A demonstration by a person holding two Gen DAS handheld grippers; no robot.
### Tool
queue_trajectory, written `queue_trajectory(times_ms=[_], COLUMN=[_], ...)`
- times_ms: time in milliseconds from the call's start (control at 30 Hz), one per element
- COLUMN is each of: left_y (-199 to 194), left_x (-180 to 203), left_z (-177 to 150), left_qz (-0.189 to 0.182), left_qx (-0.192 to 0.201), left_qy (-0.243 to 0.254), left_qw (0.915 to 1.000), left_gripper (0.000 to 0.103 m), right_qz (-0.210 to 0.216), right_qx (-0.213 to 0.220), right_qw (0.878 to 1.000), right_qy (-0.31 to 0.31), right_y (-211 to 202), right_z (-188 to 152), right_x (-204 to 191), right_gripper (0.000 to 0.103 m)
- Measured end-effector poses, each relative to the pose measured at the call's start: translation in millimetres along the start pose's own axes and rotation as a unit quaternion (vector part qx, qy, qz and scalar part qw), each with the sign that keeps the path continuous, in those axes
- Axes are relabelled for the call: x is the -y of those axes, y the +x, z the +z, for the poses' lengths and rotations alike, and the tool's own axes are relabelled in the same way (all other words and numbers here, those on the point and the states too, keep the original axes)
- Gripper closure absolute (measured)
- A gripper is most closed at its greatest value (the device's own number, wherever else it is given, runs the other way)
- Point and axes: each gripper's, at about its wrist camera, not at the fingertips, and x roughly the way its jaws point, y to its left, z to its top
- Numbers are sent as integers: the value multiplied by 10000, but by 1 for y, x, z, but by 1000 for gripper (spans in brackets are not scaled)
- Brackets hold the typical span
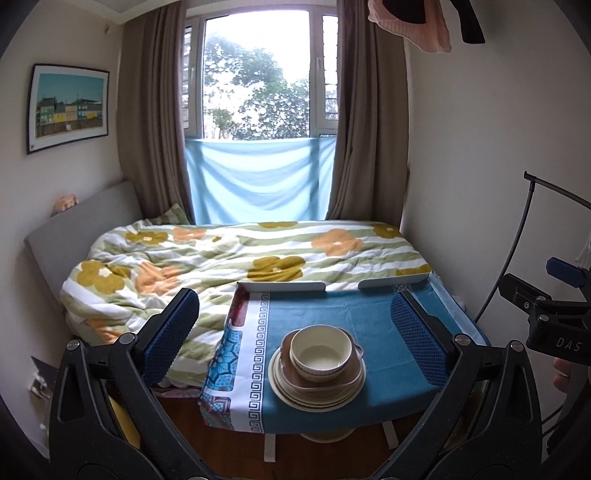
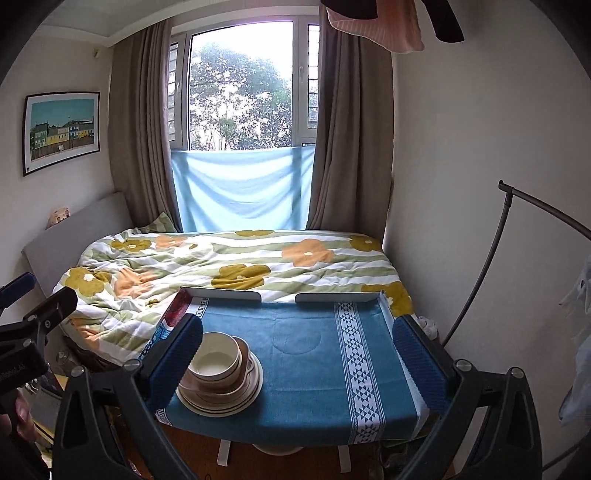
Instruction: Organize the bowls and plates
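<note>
One stack of dishes stands on the small table's blue cloth (image 1: 373,317) near its front edge. A cream bowl (image 1: 319,354) sits on top, inside a brown bowl (image 1: 286,349), over a pile of cream plates (image 1: 314,400). My left gripper (image 1: 295,336) is open, held back from and above the stack, with nothing between its blue pads (image 1: 171,332). My right gripper (image 2: 299,362) is also wide open and holds nothing. In the right wrist view the stack (image 2: 221,380) lies just behind its left finger (image 2: 177,362). Each gripper shows at the edge of the other's view.
A bed with a flowered duvet (image 1: 221,266) runs behind the table, under a curtained window. The table has a low white rim (image 2: 221,293) at its far side. A curved metal stand (image 2: 495,236) rises at the right wall. Clothes (image 2: 373,29) hang overhead.
</note>
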Motion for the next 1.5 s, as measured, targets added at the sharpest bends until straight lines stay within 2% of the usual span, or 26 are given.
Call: queue_trajectory(times_ms=[1133, 1500], left_y=[-4, -8], left_x=[3, 2], left_z=[4, 4], left_qz=[144, 204], left_qx=[42, 173], left_qy=[75, 135], left_qw=[9999, 9995], left_gripper=[0, 0], right_qz=[-12, -44], right_qx=[81, 79], right_qw=[10000, 9999], right_qy=[53, 68], right_y=[-1, 0], right_z=[5, 4], right_x=[-5, -6], right_gripper=[1, 1])
